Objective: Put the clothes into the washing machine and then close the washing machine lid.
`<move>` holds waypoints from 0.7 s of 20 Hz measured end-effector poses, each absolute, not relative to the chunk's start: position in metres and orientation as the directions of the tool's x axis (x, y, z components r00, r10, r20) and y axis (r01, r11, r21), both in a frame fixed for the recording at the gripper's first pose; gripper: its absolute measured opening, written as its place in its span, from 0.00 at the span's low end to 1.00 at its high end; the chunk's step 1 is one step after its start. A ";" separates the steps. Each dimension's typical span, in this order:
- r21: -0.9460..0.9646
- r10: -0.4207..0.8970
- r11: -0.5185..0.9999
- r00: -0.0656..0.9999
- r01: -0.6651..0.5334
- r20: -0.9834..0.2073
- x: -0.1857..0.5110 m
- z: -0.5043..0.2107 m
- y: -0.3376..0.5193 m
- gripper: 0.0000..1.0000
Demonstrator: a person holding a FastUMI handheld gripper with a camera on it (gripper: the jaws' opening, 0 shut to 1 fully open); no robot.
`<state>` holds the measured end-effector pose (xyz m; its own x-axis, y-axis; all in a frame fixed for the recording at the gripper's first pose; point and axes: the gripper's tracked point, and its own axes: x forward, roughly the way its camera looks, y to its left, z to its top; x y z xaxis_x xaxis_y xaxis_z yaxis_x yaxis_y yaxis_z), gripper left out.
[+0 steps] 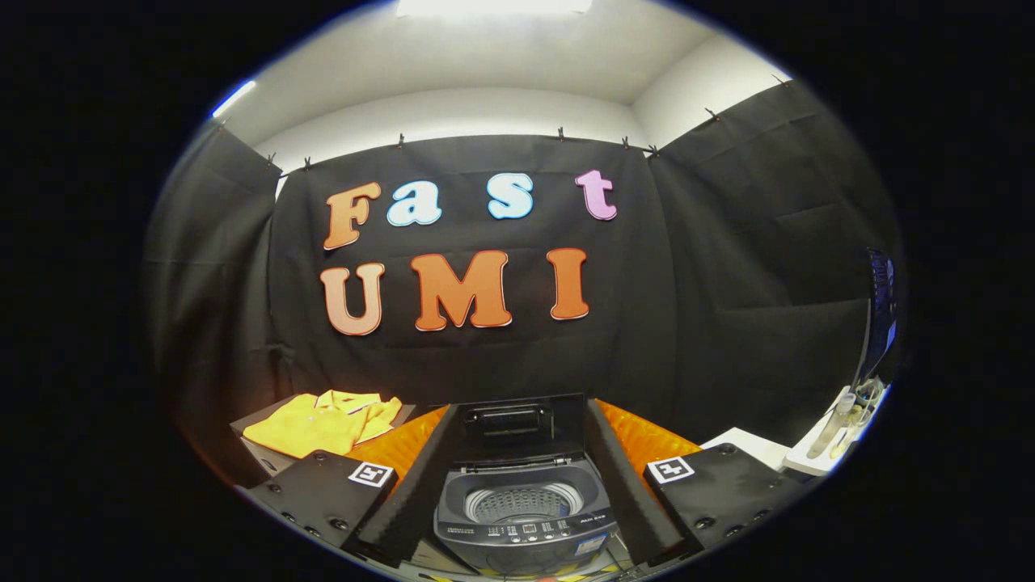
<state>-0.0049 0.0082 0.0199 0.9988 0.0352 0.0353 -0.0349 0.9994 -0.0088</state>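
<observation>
A small grey washing machine (521, 505) stands between my two fingers, its lid (517, 424) raised upright at the back and its metal drum (524, 501) showing bare inside. A folded yellow polo shirt (323, 420) lies on a dark surface beyond my left finger, to the left of the machine. My gripper (517, 517) is open wide, with one finger (404, 493) on each side of the machine and nothing held between them.
An orange surface (647, 440) lies behind and to both sides of the machine. A white stand (837, 436) with small bottles sits far right, below a dark screen (880, 315). Black cloth walls close the booth behind and at both sides.
</observation>
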 end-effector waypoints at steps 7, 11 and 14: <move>0.025 0.114 0.993 0.993 -0.113 -0.042 0.005 -0.009 0.021 0.99; 0.015 0.117 0.993 0.993 -0.117 -0.034 0.015 -0.006 0.006 0.99; 0.040 0.140 0.990 0.989 -0.138 -0.038 0.020 -0.007 0.010 1.00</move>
<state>0.0198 0.0105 -0.0068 0.9894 0.1399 -0.0381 -0.1384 0.9896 0.0396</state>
